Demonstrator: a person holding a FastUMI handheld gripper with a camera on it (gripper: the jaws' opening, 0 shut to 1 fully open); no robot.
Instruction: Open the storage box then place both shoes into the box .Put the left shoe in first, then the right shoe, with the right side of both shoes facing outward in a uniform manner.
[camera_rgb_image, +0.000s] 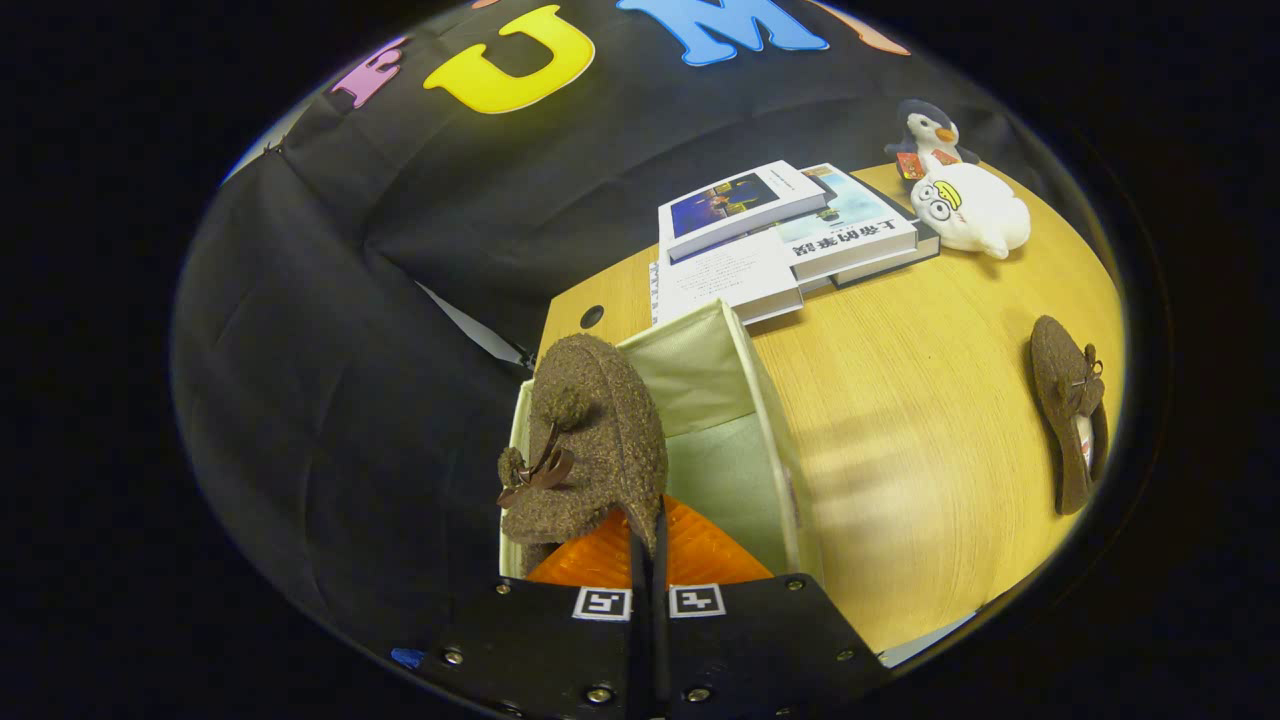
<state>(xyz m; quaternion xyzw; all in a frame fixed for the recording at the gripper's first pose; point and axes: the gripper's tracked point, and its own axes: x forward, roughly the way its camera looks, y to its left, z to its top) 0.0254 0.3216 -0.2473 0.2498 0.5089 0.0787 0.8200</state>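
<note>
Fingers (648, 545) clamp one brown shoe (590, 440) over the open storage box (770, 420) at lower centre; the second shoe (1070, 420) waits on the counter (920, 450) at right.

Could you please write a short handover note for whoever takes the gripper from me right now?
Gripper: shut on the held shoe, pinching its edge, hanging over the open box.
Box: open at the table's near edge, in front of the books.
Other shoe: lying on the table, off to the side, apart from the box.
Done: box opened, one shoe picked up.
Left: lower this shoe in, release, then fetch the other shoe and place it facing the same way.
</note>
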